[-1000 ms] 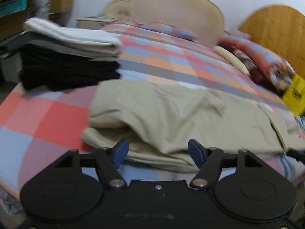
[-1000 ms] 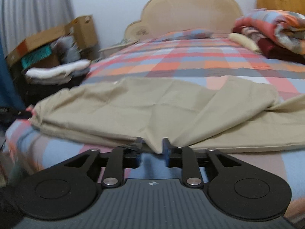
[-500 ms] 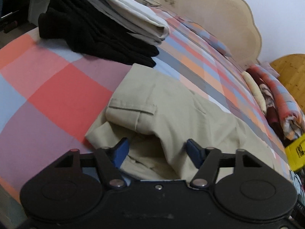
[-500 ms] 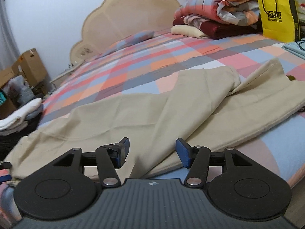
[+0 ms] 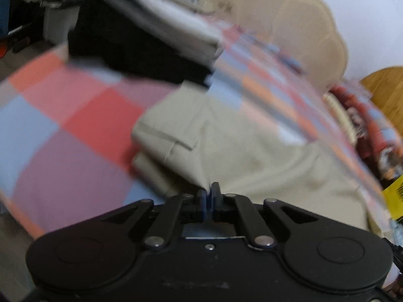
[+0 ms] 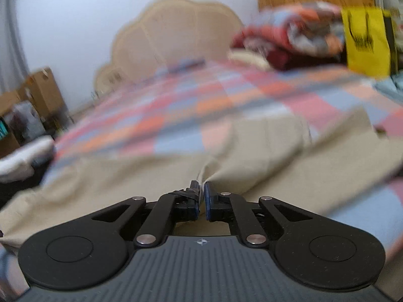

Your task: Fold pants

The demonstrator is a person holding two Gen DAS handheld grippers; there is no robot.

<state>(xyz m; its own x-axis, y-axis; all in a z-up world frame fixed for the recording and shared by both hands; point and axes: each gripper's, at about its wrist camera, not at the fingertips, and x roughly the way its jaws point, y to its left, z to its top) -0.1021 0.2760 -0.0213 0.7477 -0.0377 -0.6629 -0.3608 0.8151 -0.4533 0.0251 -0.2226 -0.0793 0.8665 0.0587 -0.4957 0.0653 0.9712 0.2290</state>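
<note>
Both grippers are pinched tight on the beige pants [image 5: 252, 151]: left gripper [image 5: 208, 193] near a pocket flap, right gripper [image 6: 201, 188] on a raised fold. Soft matte cloth lies across the checkered bedspread [image 6: 176, 110]. Only the right view shows the whole yellow bag [image 6: 365, 45]; its print is too blurry to read.

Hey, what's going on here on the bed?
A person with a handheld gripper in each hand is folding beige pants spread on a checkered bedspread. The left gripper is pinched shut on the cloth near the waistband, and the right gripper is pinched shut on the near edge further along. Both views are motion-blurred.
</note>
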